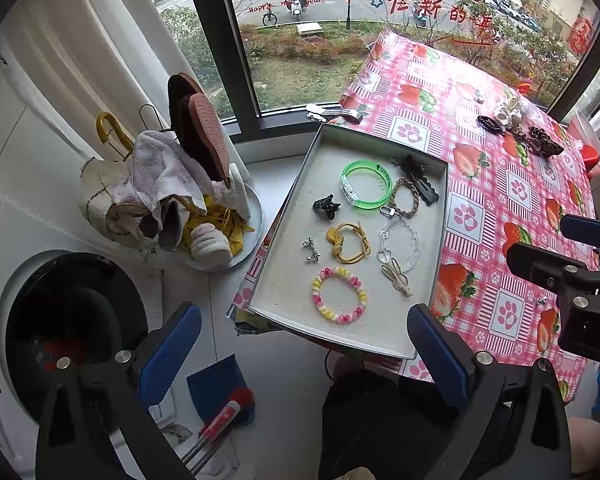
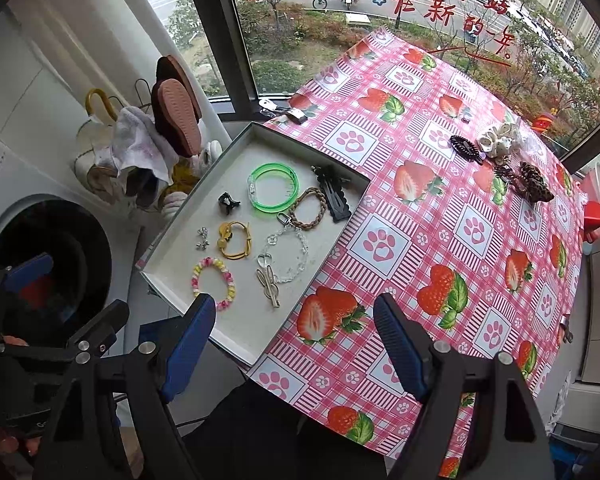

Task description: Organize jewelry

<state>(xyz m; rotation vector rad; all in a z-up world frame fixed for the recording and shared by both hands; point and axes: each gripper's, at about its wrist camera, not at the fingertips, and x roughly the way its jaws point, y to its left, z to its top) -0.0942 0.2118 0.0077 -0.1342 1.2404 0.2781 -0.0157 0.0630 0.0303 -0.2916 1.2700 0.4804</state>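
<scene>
A shallow grey tray (image 1: 436,264) (image 2: 180,236) lies at the left end of a table with a strawberry cloth (image 2: 440,240). In it are a green bangle (image 1: 366,184) (image 2: 274,188), a pink-yellow bead bracelet (image 1: 339,295) (image 2: 214,280), a yellow cord bracelet (image 1: 348,242), a clear bead bracelet (image 2: 286,254), a braided brown bracelet (image 2: 308,208), black clips and small silver pieces. More hair pieces (image 2: 500,148) lie at the table's far right. My left gripper (image 1: 304,344) hangs open above the tray's near edge. My right gripper (image 2: 294,340) is open over the tray's near corner, nothing between its fingers.
Left of the table stands a washing machine with a dark round door (image 1: 72,312). A metal dish (image 1: 256,216) behind it holds slippers, towels and an umbrella. A window runs along the back. A red and white object (image 2: 596,208) sits off the table's right end.
</scene>
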